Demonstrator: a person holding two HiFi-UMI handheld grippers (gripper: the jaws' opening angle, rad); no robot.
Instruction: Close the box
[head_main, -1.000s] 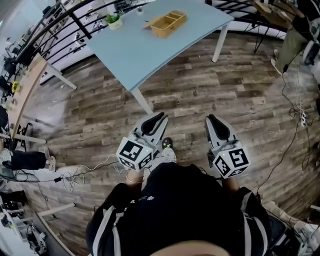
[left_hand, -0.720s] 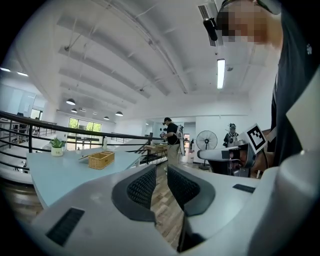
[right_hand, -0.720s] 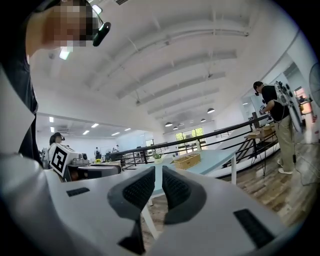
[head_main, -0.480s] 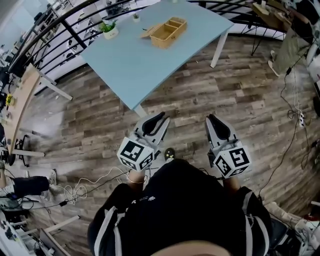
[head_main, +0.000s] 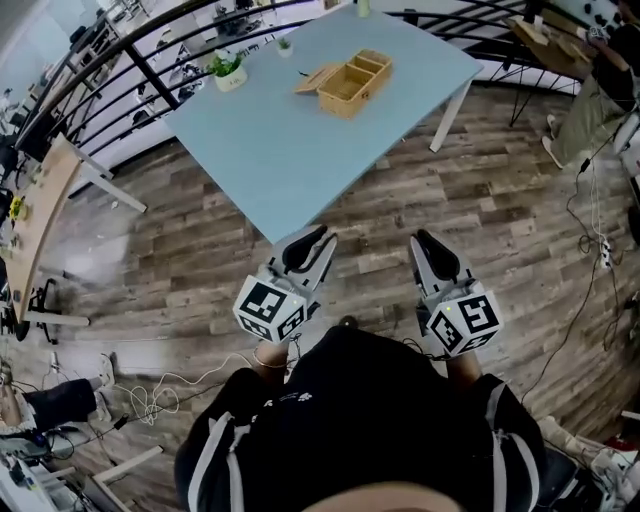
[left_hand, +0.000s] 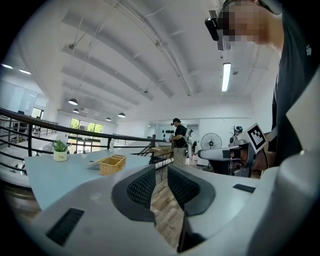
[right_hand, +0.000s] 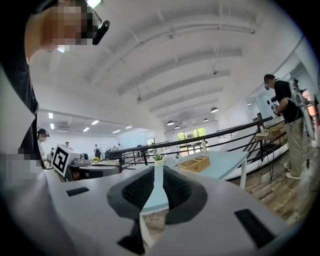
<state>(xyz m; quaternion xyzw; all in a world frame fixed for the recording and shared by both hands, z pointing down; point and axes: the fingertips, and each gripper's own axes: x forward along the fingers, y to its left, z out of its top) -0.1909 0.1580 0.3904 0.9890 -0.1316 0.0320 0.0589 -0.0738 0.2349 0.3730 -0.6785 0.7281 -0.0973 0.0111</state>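
Wood, pale and thin, makes up the box (head_main: 358, 80), which sits open on the far part of the light blue table (head_main: 300, 160), with its lid (head_main: 312, 78) swung out to the left and its compartments apparently empty. It looks light and stiff, so it would likely skate on the smooth tabletop if the lid were shoved. The best hold is probably the lid's free outer edge, lifted over while the other tool steadies a side wall. A small potted plant (head_main: 229, 70) stands near it, further to the left. Both tools are well apart from the box, held side by side over the plank floor (head_main: 150, 240) just short of the table's near corner. The left gripper (left_hand: 161, 176) has just been opening a little. Its ribbed pads (left_hand: 141, 187) stand slightly apart with nothing between them. The right gripper (right_hand: 159, 177) likewise shows a narrow gap and holds nothing.
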